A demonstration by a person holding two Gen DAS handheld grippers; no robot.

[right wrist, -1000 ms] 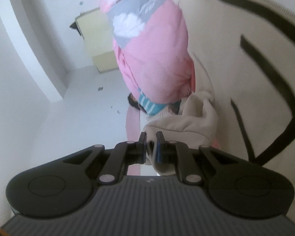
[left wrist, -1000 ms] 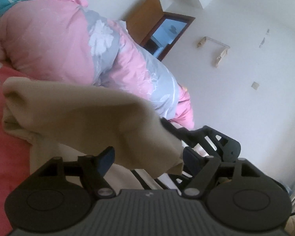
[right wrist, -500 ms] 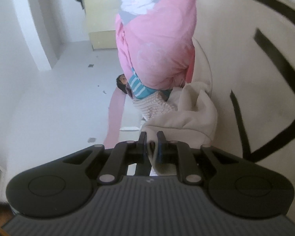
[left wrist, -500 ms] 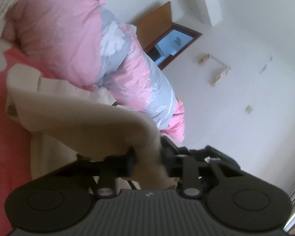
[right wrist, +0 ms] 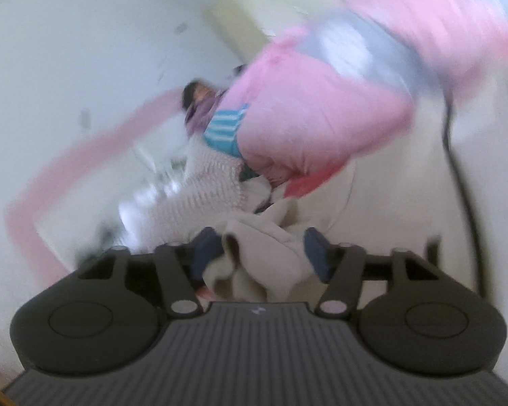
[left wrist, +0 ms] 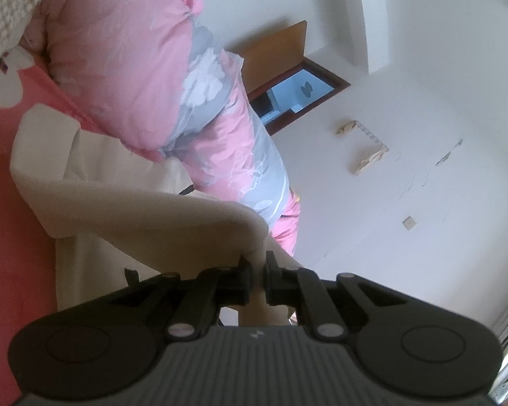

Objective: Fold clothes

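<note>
A cream garment with black lines (left wrist: 94, 182) lies on the red bed sheet (left wrist: 13, 223). My left gripper (left wrist: 256, 270) is shut on a fold of this garment and holds it raised, so the cloth arcs back toward the bed. In the blurred right wrist view, my right gripper (right wrist: 264, 247) is open, with a bunched part of the cream garment (right wrist: 260, 253) lying loose between its blue-padded fingers (right wrist: 316, 248). The black line on the garment (right wrist: 457, 182) runs along the right side.
A bulky pink and grey quilt (left wrist: 145, 77) is heaped beside the garment and shows in the right wrist view (right wrist: 321, 115). A knitted blanket (right wrist: 213, 182), teal striped cloth (right wrist: 225, 130), a white wall (left wrist: 406, 135) and a wooden door (left wrist: 277, 54) are around.
My left gripper closed on the raised cream fold and lifted it. My right gripper let go of the bunched garment, opened, and swung quickly, blurring its view.
</note>
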